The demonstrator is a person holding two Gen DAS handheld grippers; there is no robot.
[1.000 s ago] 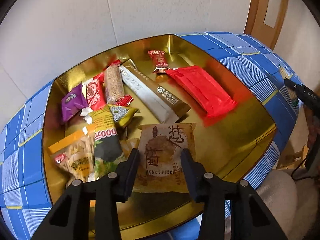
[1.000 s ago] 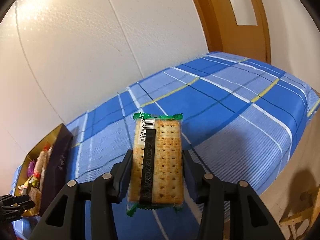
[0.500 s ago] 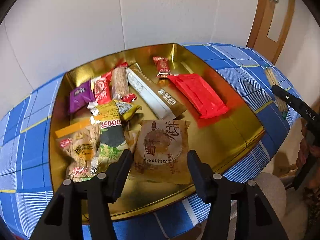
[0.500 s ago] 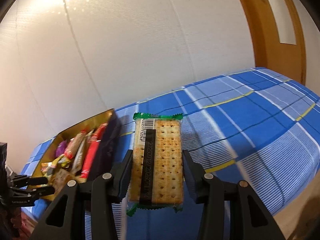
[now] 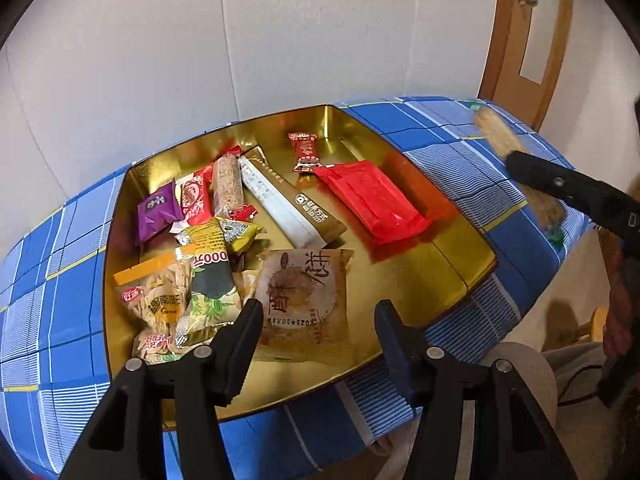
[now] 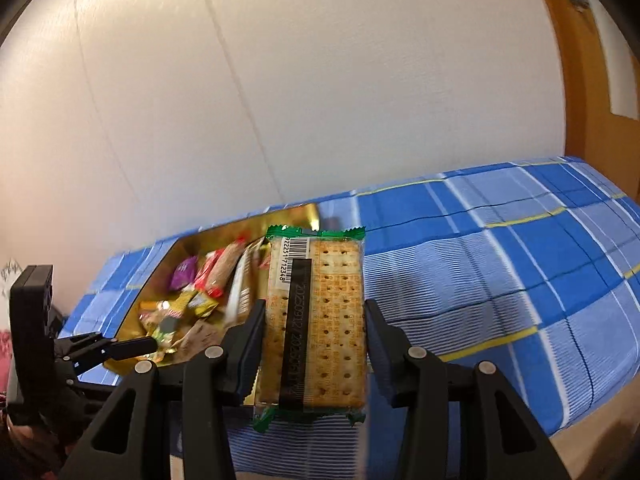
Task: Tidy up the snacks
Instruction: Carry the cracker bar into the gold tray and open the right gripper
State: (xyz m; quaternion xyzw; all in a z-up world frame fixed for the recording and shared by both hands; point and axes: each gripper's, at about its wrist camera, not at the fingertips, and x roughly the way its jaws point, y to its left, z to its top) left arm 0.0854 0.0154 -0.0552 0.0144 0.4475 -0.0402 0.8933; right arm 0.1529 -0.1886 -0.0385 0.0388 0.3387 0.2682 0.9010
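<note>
A gold tin tray (image 5: 440, 248) on a blue plaid cloth holds several snack packets, among them a red flat packet (image 5: 372, 200), a long brown-and-white bar (image 5: 288, 204) and a tan pastry packet (image 5: 306, 300). My left gripper (image 5: 318, 336) is open and empty above the tray's near edge. My right gripper (image 6: 314, 336) is shut on a cracker packet (image 6: 320, 320) with green ends, held above the cloth to the right of the tray (image 6: 188, 240). The cracker packet (image 5: 496, 132) also shows blurred at the right of the left wrist view.
The blue plaid cloth (image 6: 500, 280) covers the table right of the tray. A white wall stands behind it and a wooden door (image 5: 520, 40) is at the back right. A stool (image 5: 520, 372) is below the table's near edge.
My left gripper has pulled back and up from the tray. My right gripper has swung left with the cracker packet, bringing the tray into its view.
</note>
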